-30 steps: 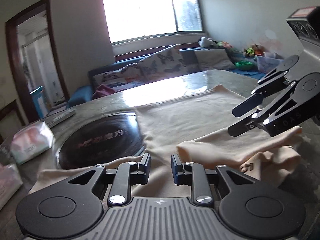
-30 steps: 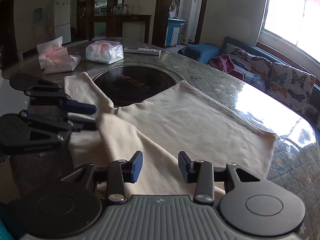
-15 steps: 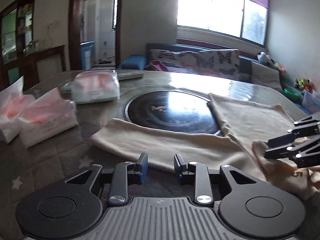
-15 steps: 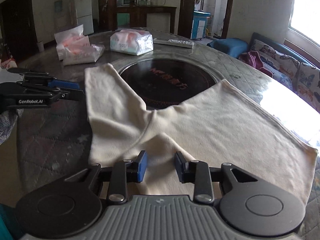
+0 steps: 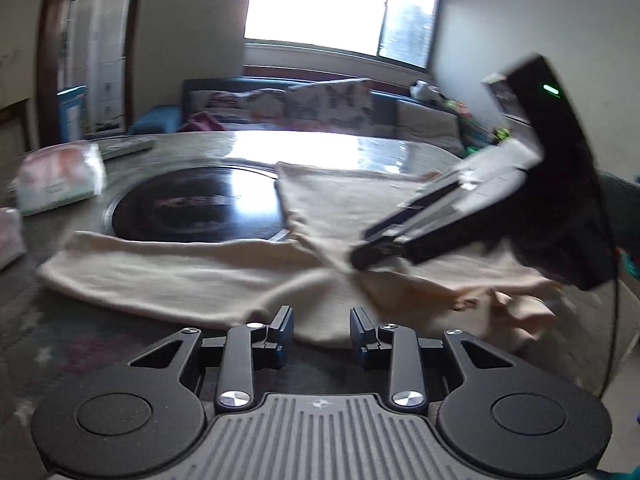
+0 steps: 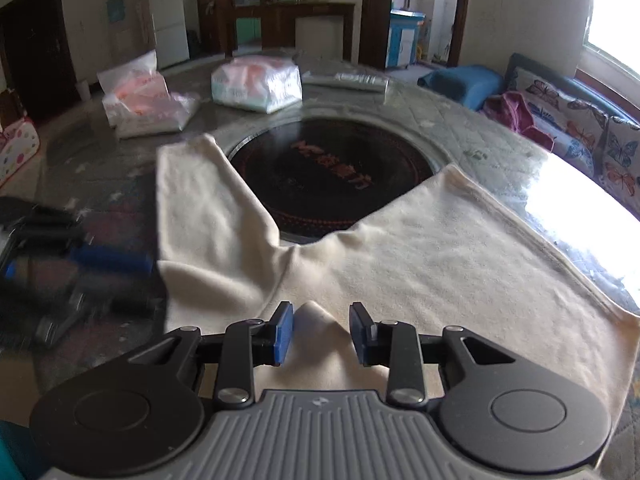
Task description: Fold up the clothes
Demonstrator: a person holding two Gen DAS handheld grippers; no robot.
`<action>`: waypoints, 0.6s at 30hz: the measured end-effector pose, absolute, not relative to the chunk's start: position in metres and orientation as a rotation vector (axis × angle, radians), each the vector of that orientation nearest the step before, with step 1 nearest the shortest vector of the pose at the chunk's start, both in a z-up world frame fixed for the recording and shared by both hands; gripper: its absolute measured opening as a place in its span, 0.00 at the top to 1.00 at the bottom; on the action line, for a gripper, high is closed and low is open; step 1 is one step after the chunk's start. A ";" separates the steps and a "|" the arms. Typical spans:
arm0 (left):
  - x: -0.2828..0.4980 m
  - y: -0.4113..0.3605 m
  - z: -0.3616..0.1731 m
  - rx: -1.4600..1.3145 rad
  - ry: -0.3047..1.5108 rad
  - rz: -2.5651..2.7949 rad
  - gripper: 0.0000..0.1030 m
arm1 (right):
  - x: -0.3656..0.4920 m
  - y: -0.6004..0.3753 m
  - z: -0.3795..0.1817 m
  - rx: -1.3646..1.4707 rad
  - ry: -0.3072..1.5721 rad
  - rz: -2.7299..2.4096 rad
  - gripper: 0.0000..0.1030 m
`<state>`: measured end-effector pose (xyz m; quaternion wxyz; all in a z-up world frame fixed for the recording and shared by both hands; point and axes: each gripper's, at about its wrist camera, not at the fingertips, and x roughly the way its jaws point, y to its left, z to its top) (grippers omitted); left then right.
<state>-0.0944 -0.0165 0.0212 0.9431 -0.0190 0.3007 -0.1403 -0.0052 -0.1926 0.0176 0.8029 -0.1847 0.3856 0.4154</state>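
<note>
Cream pants point(image 6: 420, 264) lie spread on your table point(image 6: 480, 140), legs apart over the dark round plate point(image 6: 332, 176), so you have hardly begun folding. Your left gripper point(image 5: 321, 330) is opening on nothing; your right gripper point(image 6: 321, 330) is parted around a cloth peak. Tissue packs point(image 6: 256, 84) and a sofa point(image 6: 580, 116) sit beyond.

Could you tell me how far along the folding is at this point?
Early. Done: the cream garment lies on the table, one sleeve out flat. In hand: a raised fold sits between the right gripper pads, unpinched; the left gripper is opening, empty. Left: every fold.
</note>
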 end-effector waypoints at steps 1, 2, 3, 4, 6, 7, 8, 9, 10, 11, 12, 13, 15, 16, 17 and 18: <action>-0.093 -0.023 0.020 -0.025 0.614 -0.301 0.66 | -0.004 -0.193 0.016 -0.388 0.834 0.893 0.73; -0.093 -0.029 0.020 -0.011 0.612 -0.314 0.65 | -0.003 -0.194 0.016 -0.380 0.835 0.906 0.77; -0.092 -0.034 0.020 0.000 0.608 -0.325 0.64 | -0.002 -0.195 0.016 -0.370 0.834 0.922 0.88; -0.091 -0.038 0.020 0.006 0.604 -0.336 0.63 | -0.002 -0.199 0.018 -0.351 0.832 0.930 0.91; -0.087 -0.044 0.022 0.014 0.595 -0.360 0.61 | -0.003 -0.206 0.023 -0.313 0.818 0.935 0.93; -0.084 -0.046 0.023 0.019 0.589 -0.366 0.59 | -0.004 -0.210 0.027 -0.296 0.805 0.933 0.93; -0.081 -0.048 0.023 0.025 0.585 -0.367 0.56 | -0.004 -0.214 0.030 -0.279 0.792 0.931 0.93; -0.077 -0.050 0.022 0.030 0.583 -0.369 0.56 | -0.005 -0.218 0.034 -0.262 0.779 0.929 0.93; -0.073 -0.051 0.021 0.035 0.581 -0.370 0.56 | -0.005 -0.222 0.037 -0.246 0.766 0.933 0.93; -0.070 -0.052 0.021 0.040 0.582 -0.368 0.56 | -0.006 -0.224 0.040 -0.238 0.756 0.936 0.93; -0.068 -0.054 0.020 0.045 0.585 -0.361 0.56 | -0.007 -0.226 0.043 -0.228 0.746 0.945 0.93; -0.066 -0.054 0.020 0.046 0.586 -0.358 0.56 | -0.008 -0.227 0.044 -0.225 0.739 0.948 0.93; -0.066 -0.052 0.021 0.038 0.581 -0.358 0.56 | -0.008 -0.228 0.045 -0.216 0.726 0.940 0.92; -0.067 -0.050 0.022 0.037 0.580 -0.352 0.56 | -0.007 -0.229 0.046 -0.205 0.720 0.928 0.91; -0.069 -0.048 0.023 0.037 0.578 -0.347 0.56 | -0.006 -0.230 0.046 -0.197 0.717 0.920 0.91; -0.070 -0.046 0.024 0.035 0.578 -0.338 0.56 | -0.005 -0.233 0.046 -0.190 0.715 0.912 0.90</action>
